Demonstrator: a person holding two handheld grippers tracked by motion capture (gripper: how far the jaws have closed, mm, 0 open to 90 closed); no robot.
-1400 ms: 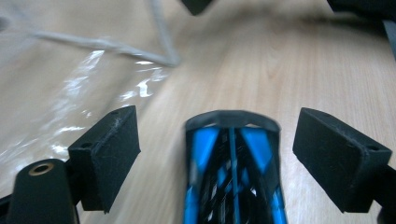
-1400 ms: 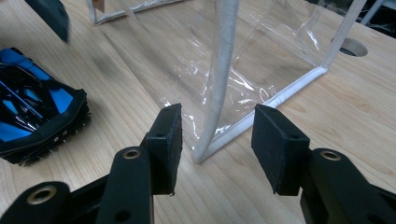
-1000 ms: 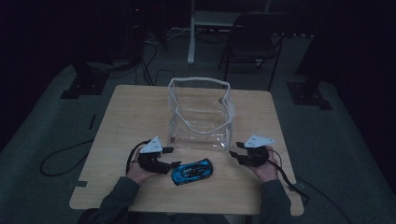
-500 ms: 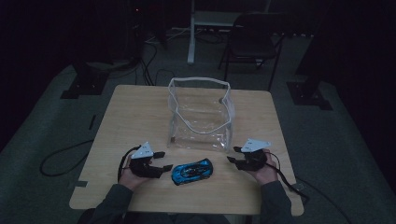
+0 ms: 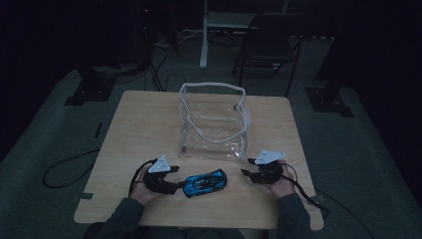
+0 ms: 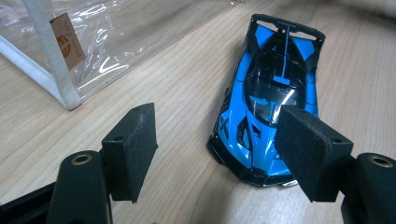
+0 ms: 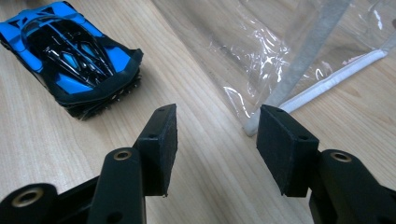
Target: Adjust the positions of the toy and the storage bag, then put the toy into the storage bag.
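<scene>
A blue and black toy car (image 5: 205,182) (image 6: 271,93) (image 7: 70,56) lies on the wooden table near its front edge. Behind it stands a clear plastic bag (image 5: 214,124) (image 6: 93,42) (image 7: 289,46) with white trim, upright and open at the top. My left gripper (image 5: 175,178) (image 6: 215,144) is open just left of the car, whose nose lies in front of the right pad; nothing is gripped. On the car's other side, my right gripper (image 5: 246,168) (image 7: 215,140) is open and empty, low over the table and facing the bag's bottom corner.
The table (image 5: 139,129) has bare wood to the left and right of the bag. A dark chair (image 5: 271,40) and a white desk leg stand on the floor behind it. Cables run along the floor on both sides.
My left gripper has drawn back a little toward the table's front edge. The right gripper has shifted only slightly. Car and bag have stayed put.
</scene>
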